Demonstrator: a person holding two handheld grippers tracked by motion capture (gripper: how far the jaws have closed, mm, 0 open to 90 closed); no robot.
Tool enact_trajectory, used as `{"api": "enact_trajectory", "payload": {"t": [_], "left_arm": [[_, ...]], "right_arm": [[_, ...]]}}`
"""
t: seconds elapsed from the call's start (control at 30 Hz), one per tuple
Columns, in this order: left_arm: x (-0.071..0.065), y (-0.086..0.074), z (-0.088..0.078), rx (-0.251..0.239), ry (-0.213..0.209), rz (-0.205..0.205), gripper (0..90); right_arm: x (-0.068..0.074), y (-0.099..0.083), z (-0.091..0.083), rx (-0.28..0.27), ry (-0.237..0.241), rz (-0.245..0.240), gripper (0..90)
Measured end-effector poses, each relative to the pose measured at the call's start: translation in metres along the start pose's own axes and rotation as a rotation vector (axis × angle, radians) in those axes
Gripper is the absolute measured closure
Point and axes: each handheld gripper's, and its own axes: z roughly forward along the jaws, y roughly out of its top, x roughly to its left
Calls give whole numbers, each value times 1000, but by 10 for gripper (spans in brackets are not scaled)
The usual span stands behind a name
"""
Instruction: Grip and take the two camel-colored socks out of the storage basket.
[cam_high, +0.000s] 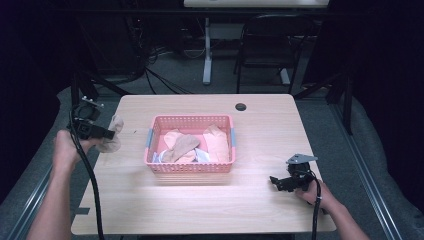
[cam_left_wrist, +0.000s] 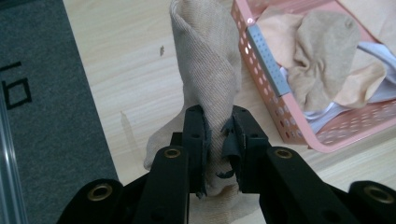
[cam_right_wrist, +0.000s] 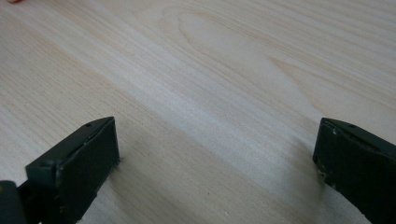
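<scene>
Your forearms come in from the near edge of the wooden table (cam_high: 210, 200), one on each side. Your right gripper (cam_high: 278, 183) rests low over the near right part of the tabletop, well apart from everything else, and in the right gripper view its two black jaws stand wide apart with bare pale wood grain between them, so it is released and grasps nothing. Your left gripper (cam_high: 111, 134) sits at the far left edge of the table, and its jaws are clenched on a beige sock (cam_high: 112, 138). In the left gripper view that sock (cam_left_wrist: 208, 79) runs up from between the jaws as a loose ribbed fold, with more of it bunched on the wood below and to the left of the jaws; frayed dark padding shows on the inner faces where they pinch the cloth. Just right of the held sock stands a pink perforated basket (cam_high: 191, 168), roughly in the middle of the table, with a grey strip on its left wall. Inside it lie several more pieces of cloth in a heap: a tan one (cam_high: 182, 146) on top, peach ones (cam_high: 218, 142) beside and under it, and a bit of white at the near side. A small dark round hole (cam_high: 241, 107) sits in the tabletop beyond the basket, toward the far edge. Grey carpet shows past the table's left edge.
</scene>
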Motion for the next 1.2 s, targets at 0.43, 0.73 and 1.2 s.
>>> {"api": "enact_trajectory", "payload": {"t": [0.43,0.73,1.2], "left_arm": [[10,-38,58,69,6,-49,771],[5,-60,96,96,29,-91,769],[-1,-72,120,110,40,-103,754]], "right_arm": [[0,0,0,1,0,0,0],[0,0,0,0,-1,0,0],[0,0,0,3,0,1,0]]}}
